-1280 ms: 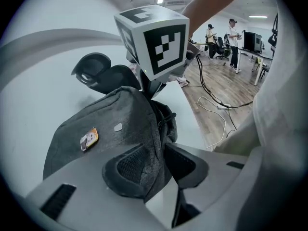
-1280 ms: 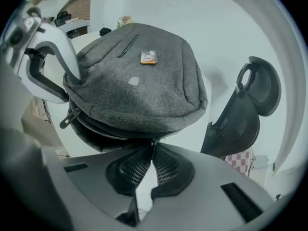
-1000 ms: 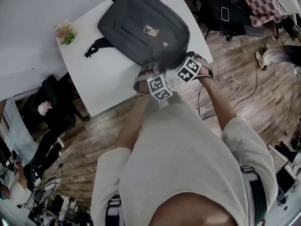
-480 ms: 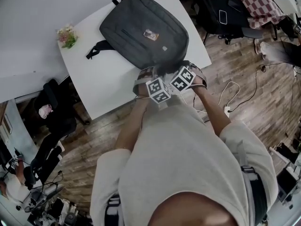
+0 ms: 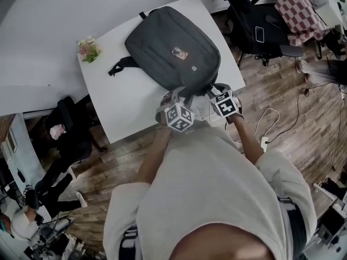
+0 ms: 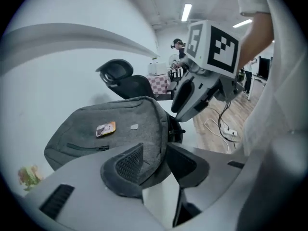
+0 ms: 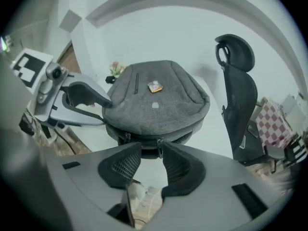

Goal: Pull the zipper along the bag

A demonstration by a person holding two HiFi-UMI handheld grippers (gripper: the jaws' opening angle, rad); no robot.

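A dark grey backpack (image 5: 173, 47) lies flat on the white table (image 5: 119, 102), its near end at the table's front edge. My left gripper (image 6: 155, 148) has the bag's near left edge (image 6: 151, 129) between its pads; the fabric fills the gap while the jaws are opening a little. My right gripper (image 7: 151, 148) faces the bag's near end (image 7: 154, 105), and its jaws are opening. The zipper pull (image 7: 159, 146) hangs between the fingertips with the pads off it. A second pull (image 7: 126, 137) hangs further left. In the head view the left gripper (image 5: 172, 103) and right gripper (image 5: 216, 93) sit side by side.
A small bunch of flowers (image 5: 88, 49) stands at the table's far left corner. A black office chair (image 5: 244, 15) is right of the table. A white cable (image 5: 265, 129) lies on the wooden floor to my right. A white wall runs behind the table.
The head view has shifted, so the bag sits lower and further right. Both grippers stay at the bag's near end; the right one has moved slightly away from the left.
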